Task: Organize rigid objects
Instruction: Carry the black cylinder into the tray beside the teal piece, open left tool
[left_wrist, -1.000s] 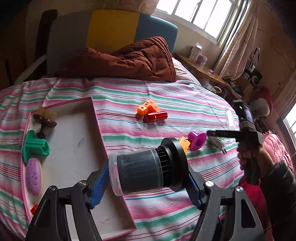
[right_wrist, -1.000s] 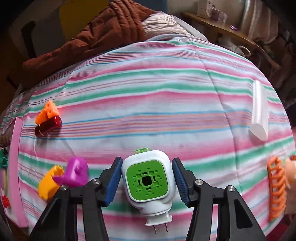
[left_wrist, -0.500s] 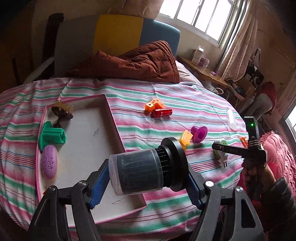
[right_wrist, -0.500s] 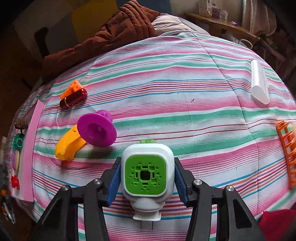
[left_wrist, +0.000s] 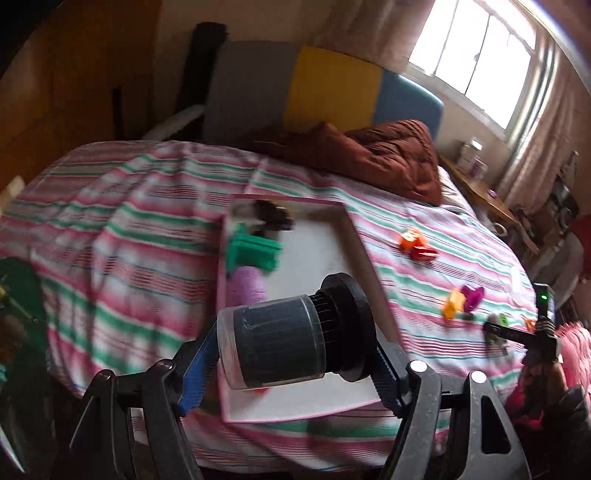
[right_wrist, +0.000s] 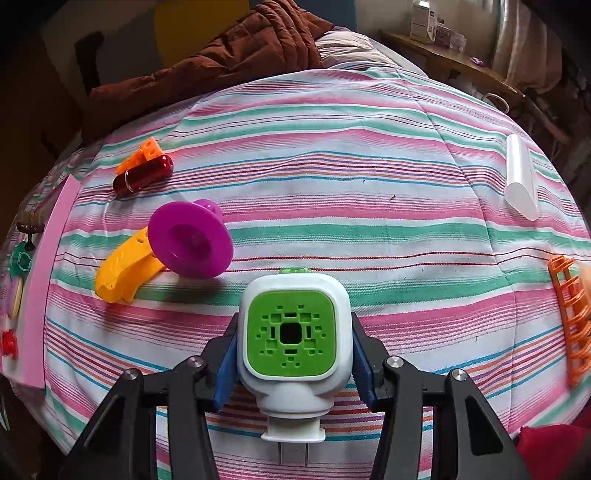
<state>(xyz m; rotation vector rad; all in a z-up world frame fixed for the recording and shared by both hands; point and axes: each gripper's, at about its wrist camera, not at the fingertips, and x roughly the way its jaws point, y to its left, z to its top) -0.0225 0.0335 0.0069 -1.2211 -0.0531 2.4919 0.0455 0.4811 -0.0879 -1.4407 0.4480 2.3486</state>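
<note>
The left hand-held gripper is clamped on a dark cylinder with a clear cap, held above the pink tray. The tray contains a green piece and a purple oval. The right hand-held gripper grips a white-and-green plug-in unit over the striped bed. No legible writing.

Your bed has a striped sheet. In the right wrist view, at 12 o'clock a brown quilt; 10 o'clock, orange block touching red cylinder; 9 o'clock, purple disc against yellow piece, pink tray at the edge; 2 o'clock, white tube; 3 o'clock, orange rack.
</note>
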